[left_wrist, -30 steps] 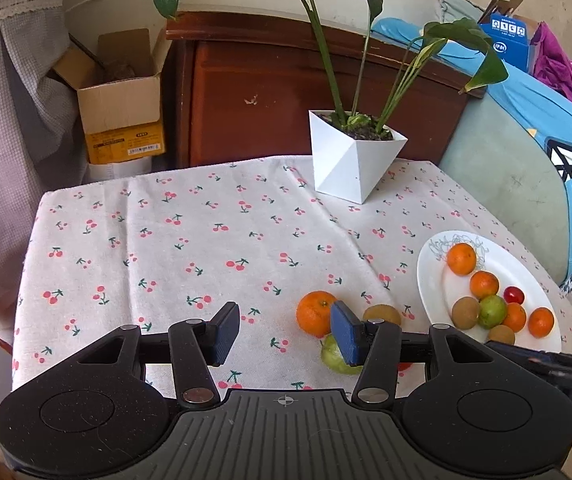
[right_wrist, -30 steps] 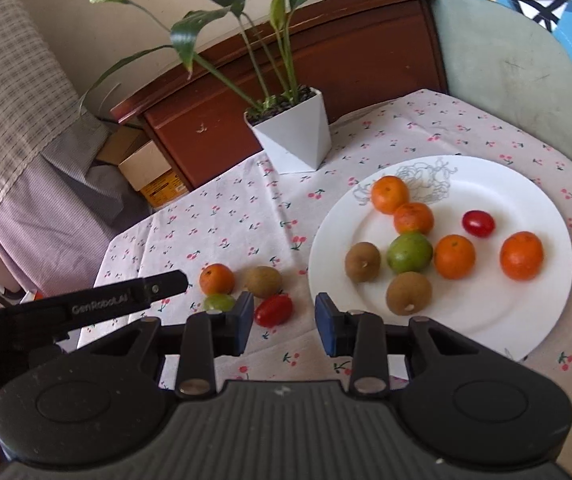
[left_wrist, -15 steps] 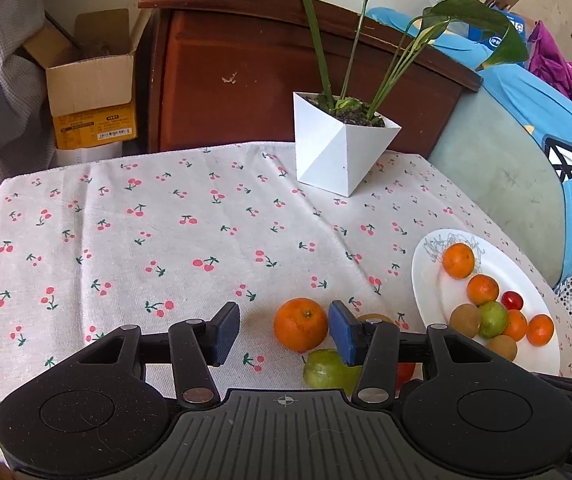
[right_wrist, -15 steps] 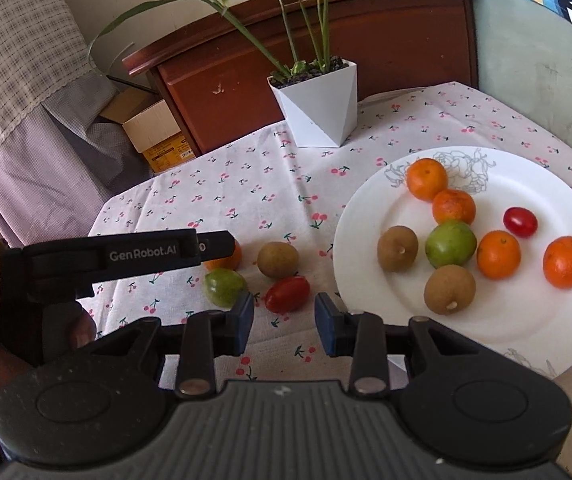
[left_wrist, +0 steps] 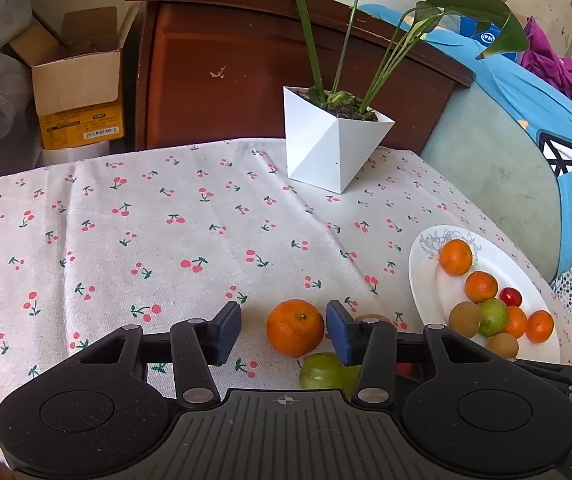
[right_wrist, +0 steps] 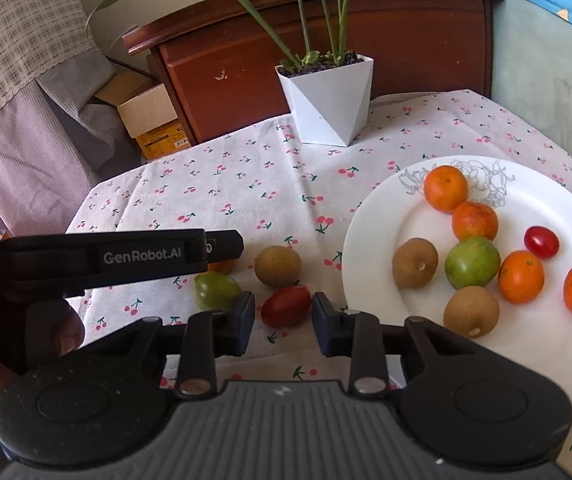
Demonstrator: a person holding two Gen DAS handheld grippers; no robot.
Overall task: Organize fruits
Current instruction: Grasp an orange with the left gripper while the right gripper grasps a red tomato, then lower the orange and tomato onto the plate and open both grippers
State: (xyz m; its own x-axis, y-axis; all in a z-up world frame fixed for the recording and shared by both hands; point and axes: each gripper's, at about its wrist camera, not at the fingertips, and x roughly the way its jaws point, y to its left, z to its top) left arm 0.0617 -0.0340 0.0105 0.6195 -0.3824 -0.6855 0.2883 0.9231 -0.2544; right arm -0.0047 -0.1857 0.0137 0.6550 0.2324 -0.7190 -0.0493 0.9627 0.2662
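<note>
An orange [left_wrist: 295, 327] lies on the cherry-print surface [left_wrist: 166, 240], between the blue fingers [left_wrist: 228, 332] of the left gripper [left_wrist: 284, 332]. The right pad is just beside the orange, perhaps touching; the left pad stands clear of it. These fingers have just been closing and are now at a narrow gap, not yet gripping the fruit. The left gripper points down and forward at a slant over the near part of the surface.

Just nearer and to the right lies a green fruit [right_wrist: 216, 290], with a brown fruit [right_wrist: 278, 266] beyond it. A red tomato [right_wrist: 286, 306] lies near these, between the fingers of the right gripper [right_wrist: 284, 322]. Those fingers have also just been closing; the gap is narrow and small spaces show on both sides of the tomato, so it is not clamped. This gripper too tilts down toward the surface.

In the right wrist view, the left gripper's black arm crosses from the left, with a hand [right_wrist: 60, 328] wrapped round its grip below.

To the right sits a white plate [right_wrist: 373, 248] holding four oranges, two brown fruits, a green one and a small tomato. At the far side of the surface stands a white pot [left_wrist: 331, 152] with a leafy plant. Behind it is a wooden cabinet [left_wrist: 226, 80], with a box [left_wrist: 80, 88] on its left.
</note>
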